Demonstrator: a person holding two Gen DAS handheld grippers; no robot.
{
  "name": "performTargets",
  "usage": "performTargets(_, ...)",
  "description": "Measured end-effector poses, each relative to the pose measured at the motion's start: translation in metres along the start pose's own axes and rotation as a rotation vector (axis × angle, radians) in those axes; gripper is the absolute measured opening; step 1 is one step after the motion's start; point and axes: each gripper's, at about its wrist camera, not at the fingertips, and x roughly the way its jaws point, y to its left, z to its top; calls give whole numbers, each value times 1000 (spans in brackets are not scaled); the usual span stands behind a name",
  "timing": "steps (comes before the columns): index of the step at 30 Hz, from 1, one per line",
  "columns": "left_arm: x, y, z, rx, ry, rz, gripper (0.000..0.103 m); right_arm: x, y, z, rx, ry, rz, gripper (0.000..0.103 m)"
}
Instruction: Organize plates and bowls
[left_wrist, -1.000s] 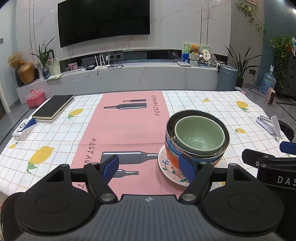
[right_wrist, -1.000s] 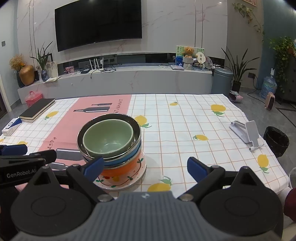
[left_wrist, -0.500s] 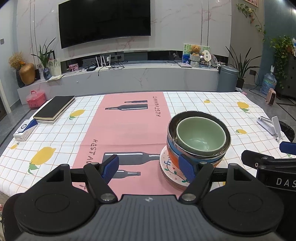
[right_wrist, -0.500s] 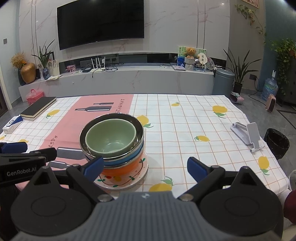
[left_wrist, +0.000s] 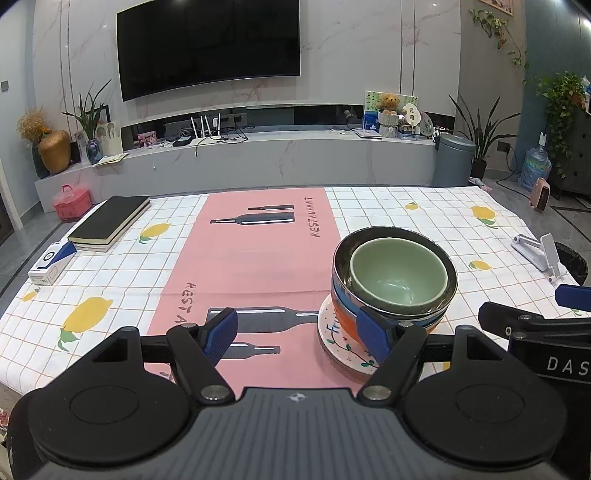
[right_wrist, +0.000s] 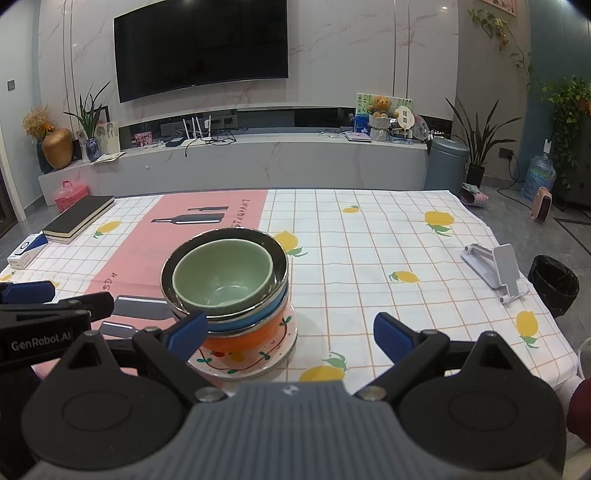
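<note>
Both grippers gape empty: left gripper (left_wrist: 297, 334), right gripper (right_wrist: 291, 334). Bowls (right_wrist: 225, 284) sit nested on the plate (right_wrist: 255, 363), lying between them, near each gripper's inner finger.

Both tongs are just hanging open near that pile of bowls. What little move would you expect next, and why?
Probably drawing both tongs back from the table. The green bowl already sits nested in the metal bowl, over blue and orange bowls on the plate. The left tongs and right tongs are open and empty, and no other dishes show on the tablecloth.
</note>
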Motion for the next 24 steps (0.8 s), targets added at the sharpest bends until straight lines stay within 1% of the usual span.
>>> performTargets(24, -6, -4, 1, 15, -18, 15, 86, -1, 0, -1, 3, -2, 6, 95)
